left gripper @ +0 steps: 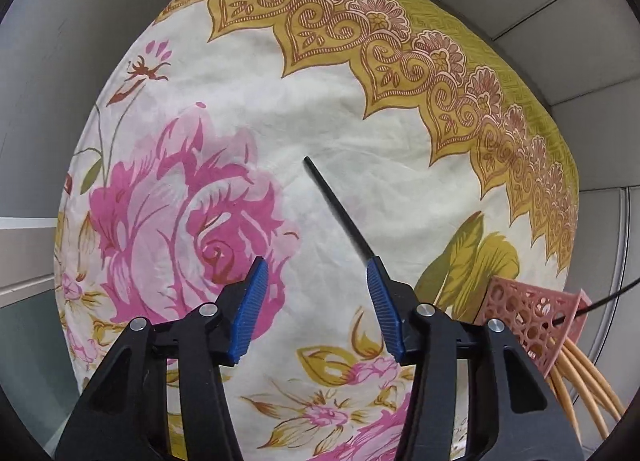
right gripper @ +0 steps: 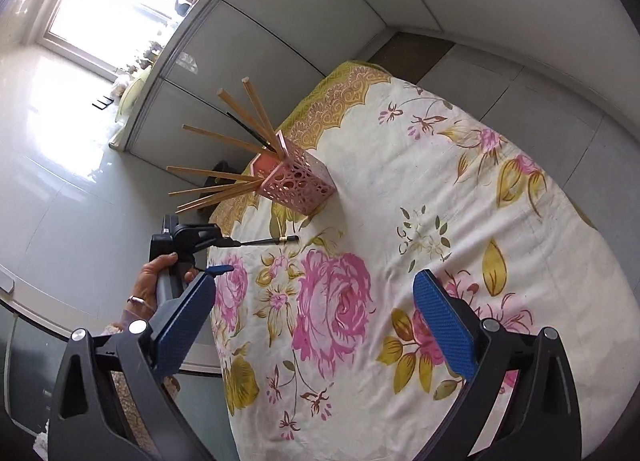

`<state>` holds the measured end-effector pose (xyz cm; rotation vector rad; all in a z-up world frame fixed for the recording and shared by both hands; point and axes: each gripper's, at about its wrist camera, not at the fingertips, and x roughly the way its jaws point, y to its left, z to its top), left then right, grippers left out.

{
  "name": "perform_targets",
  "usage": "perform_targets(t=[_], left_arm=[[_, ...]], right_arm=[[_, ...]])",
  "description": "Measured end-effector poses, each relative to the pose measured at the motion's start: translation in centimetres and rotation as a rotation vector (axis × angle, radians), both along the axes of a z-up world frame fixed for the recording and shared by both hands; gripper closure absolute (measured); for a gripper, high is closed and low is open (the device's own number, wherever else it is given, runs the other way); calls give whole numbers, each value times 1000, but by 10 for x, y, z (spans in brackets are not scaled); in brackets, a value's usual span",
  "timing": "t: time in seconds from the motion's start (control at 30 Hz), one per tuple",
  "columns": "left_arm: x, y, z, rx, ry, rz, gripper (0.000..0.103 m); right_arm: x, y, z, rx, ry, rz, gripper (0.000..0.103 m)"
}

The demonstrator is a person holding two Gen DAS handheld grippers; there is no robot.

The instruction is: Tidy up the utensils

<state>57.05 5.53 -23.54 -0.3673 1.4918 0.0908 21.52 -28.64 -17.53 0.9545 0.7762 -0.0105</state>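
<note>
A: Where is the thin black chopstick [left gripper: 338, 208] found relative to the left gripper [left gripper: 318, 293]?

B: It is seen running from the tip of one blue ribbed pad [left gripper: 382, 303] out over the floral cotton tablecloth [left gripper: 328, 101], away from the camera. The jaws are held apart, and the rod lies against one pad only; nothing is pressed between the two. Whether the rod rests on the cloth or is lifted off it cannot be told. In the right wrist view the same rod [right gripper: 266, 241], with a small gold band near its far end, is seen projecting from the left gripper [right gripper: 208, 241], which is gripped by a hand [right gripper: 154, 281] wearing a ring.

A: And the right gripper [right gripper: 324, 301]?

B: Its jaws are spread wide, with only the rose-printed cloth seen between them. Its pads are blue with a fine dotted texture.

A: What is noted of the holder?

B: A square pink plastic holder [right gripper: 298, 185] with perforated, lace-like walls is seen on the table near its edge, just beyond the black rod. Several pale wooden chopsticks [right gripper: 218, 177] of square section and one dark one are fanned out of it. In the left wrist view the holder [left gripper: 528, 319] is placed just beside the gripper.
</note>
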Motion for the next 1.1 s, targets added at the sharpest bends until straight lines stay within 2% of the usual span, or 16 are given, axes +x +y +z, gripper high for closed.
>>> perform_targets(t=[0.07, 0.2, 0.33, 0.37, 0.4, 0.43, 0.5, 0.57, 0.73, 0.8, 0.93, 1.1], left_arm=[[3, -5, -5, 5, -3, 20, 59], [11, -15, -16, 78, 4, 59, 60], [18, -33, -15, 193, -3, 24, 60], [18, -39, -15, 232, -2, -3, 64], [18, -46, -14, 238, -20, -41, 73], [17, -52, -13, 243, -30, -84, 91], [12, -61, -12, 276, -53, -166, 94], [4, -57, -10, 236, -91, -180, 99], [-37, -37, 21, 79, -289, -237, 99], [-54, -32, 35, 53, -336, -265, 99], [-80, -22, 68, 22, -439, -305, 99], [-110, -42, 112, 52, -597, -351, 99]], right_arm=[[-1, 0, -2, -10, -12, 8, 7], [-2, -9, -1, -15, -27, 9, 7], [1, -16, -6, 14, -9, 15, 7], [1, -17, -8, 20, -2, 19, 7], [2, -17, -10, 22, 5, 22, 7], [2, -18, -11, 24, 11, 24, 7], [3, -17, -13, 30, 18, 26, 7], [2, -17, -14, 29, 20, 27, 7], [1, -14, -18, 35, 40, 35, 7], [1, -12, -20, 39, 49, 39, 7], [-3, -3, -16, 13, 41, 54, 7], [-5, 14, -5, -102, 16, 73, 7]])
